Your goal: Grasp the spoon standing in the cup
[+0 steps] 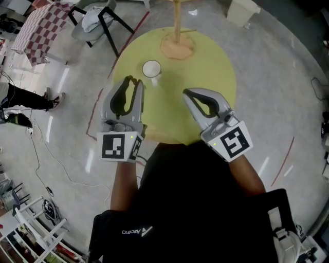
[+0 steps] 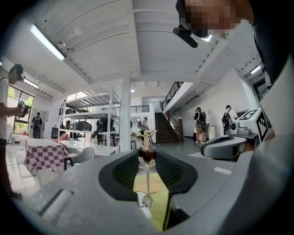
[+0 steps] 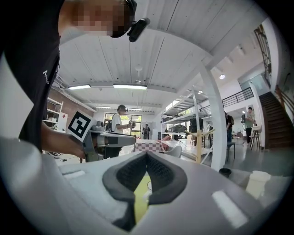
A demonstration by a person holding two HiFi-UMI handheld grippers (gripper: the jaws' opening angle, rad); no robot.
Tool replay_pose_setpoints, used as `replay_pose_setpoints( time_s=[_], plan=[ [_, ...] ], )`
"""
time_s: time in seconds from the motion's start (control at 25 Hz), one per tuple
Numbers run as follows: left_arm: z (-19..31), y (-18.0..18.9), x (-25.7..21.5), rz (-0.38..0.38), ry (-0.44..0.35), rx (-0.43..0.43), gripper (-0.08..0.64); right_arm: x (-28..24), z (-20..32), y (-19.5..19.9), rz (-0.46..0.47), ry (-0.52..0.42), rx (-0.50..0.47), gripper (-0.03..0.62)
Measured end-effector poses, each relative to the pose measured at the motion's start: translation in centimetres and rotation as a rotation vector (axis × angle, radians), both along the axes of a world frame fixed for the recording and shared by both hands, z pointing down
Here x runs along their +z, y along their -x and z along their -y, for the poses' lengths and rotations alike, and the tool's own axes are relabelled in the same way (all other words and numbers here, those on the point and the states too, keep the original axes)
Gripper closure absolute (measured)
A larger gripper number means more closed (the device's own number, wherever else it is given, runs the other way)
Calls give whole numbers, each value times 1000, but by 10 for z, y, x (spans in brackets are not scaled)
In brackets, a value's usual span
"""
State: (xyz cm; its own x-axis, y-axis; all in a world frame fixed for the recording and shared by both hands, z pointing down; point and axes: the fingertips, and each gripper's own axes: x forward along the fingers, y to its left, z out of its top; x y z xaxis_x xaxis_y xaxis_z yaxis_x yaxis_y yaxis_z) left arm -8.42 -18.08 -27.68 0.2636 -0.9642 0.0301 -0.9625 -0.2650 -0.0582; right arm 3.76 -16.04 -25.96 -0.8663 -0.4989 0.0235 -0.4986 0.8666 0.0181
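Note:
A white cup (image 1: 151, 68) stands on the round yellow table (image 1: 205, 67), left of its middle. My left gripper (image 1: 132, 79) is just left of the cup and nearer to me, over the table's left edge. In the left gripper view the left gripper (image 2: 147, 155) is shut on the brown handle end of a spoon (image 2: 147, 183). The spoon's thin shaft runs back between the jaws to its shiny bowl. In the head view the spoon is hidden by the jaws. My right gripper (image 1: 186, 92) hovers over the table's near middle, shut with nothing in it (image 3: 146, 155).
A wooden stand (image 1: 177, 43) with a round base rises at the table's far side. Off the table to the left are a grey chair (image 1: 97, 20), a checked tablecloth (image 1: 41, 28) and a person's legs (image 1: 25, 97). A white bin (image 1: 241, 11) stands at the back right.

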Motion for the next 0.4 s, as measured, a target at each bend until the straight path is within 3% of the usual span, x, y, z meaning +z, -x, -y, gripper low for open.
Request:
replay_pose_setpoints(
  time_s=[0.4],
  plan=[
    [-12, -10, -1, -6, 2, 1, 439, 0, -12, -11, -1, -1, 1, 589]
  ],
)
